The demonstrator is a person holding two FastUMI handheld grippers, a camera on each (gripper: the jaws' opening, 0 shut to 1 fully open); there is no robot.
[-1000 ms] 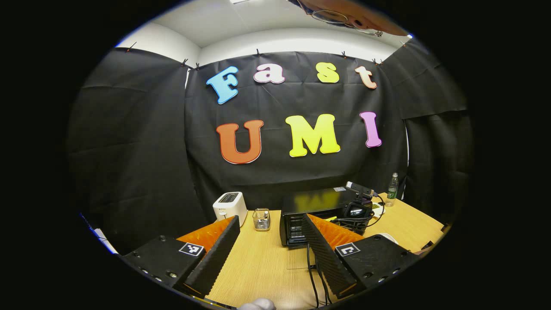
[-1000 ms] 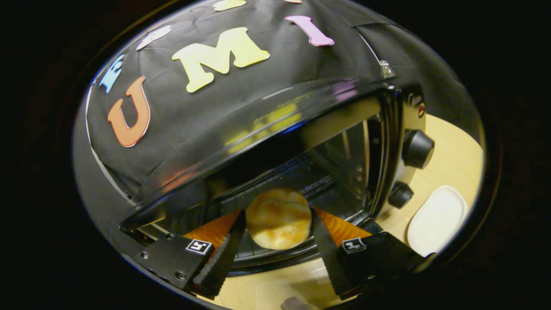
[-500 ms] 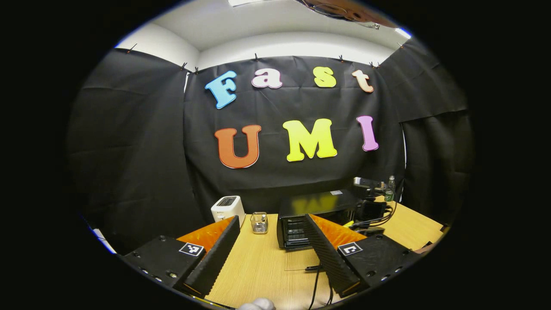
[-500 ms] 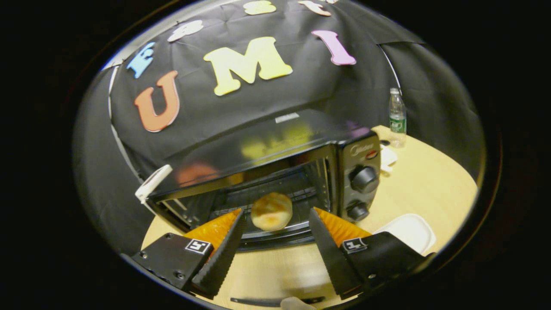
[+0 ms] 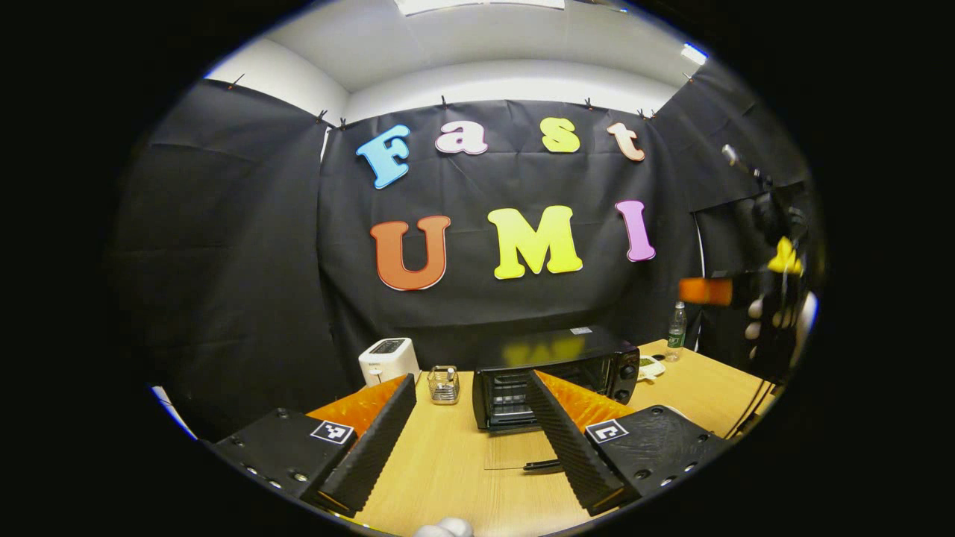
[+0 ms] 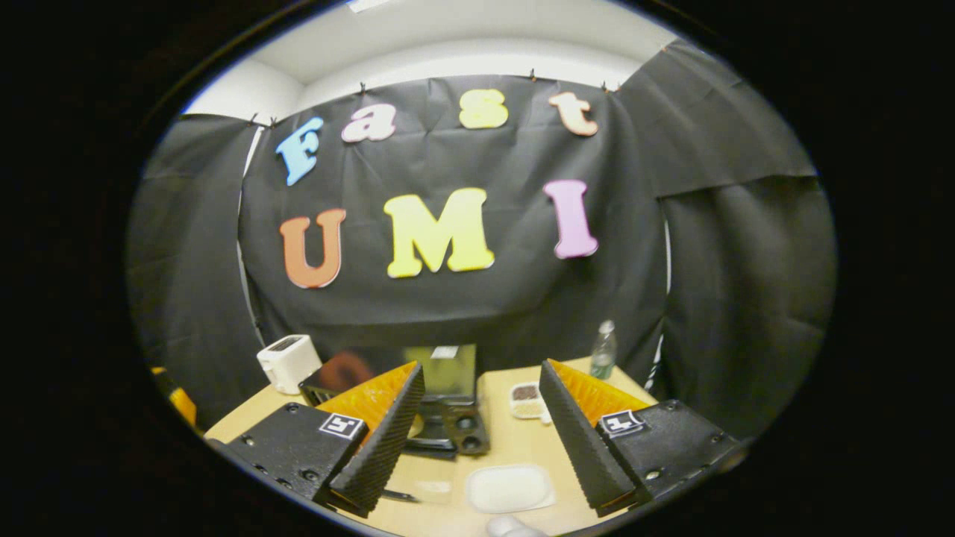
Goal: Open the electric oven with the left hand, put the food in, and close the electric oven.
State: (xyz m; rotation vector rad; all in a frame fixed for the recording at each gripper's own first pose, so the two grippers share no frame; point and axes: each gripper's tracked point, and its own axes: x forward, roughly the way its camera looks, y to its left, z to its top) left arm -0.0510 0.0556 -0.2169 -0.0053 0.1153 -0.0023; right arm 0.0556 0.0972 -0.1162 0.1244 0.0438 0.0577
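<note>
The black electric oven (image 5: 556,371) stands at the back of the wooden table with its glass door (image 5: 518,450) folded down flat. My left gripper (image 5: 470,447) hovers open and empty in front of it, well back from the door. My right gripper (image 6: 477,447) is open and empty, high above the table and far from the oven (image 6: 448,403). Its left finger (image 6: 384,440) covers most of the oven's cavity, so what lies inside is hidden. In the left gripper view the right gripper (image 5: 716,292) hangs raised at the far right, held by a hand (image 5: 772,321).
A white toaster (image 5: 386,359) and a small wire basket (image 5: 443,384) stand left of the oven. A water bottle (image 5: 677,331) stands behind it on the right. A white plate (image 6: 509,488) and a small dish (image 6: 526,399) lie on the table to its right.
The right gripper left the bun on the oven rack, then pulled back and rose high above the table. The left gripper stayed open and drifted slightly back.
</note>
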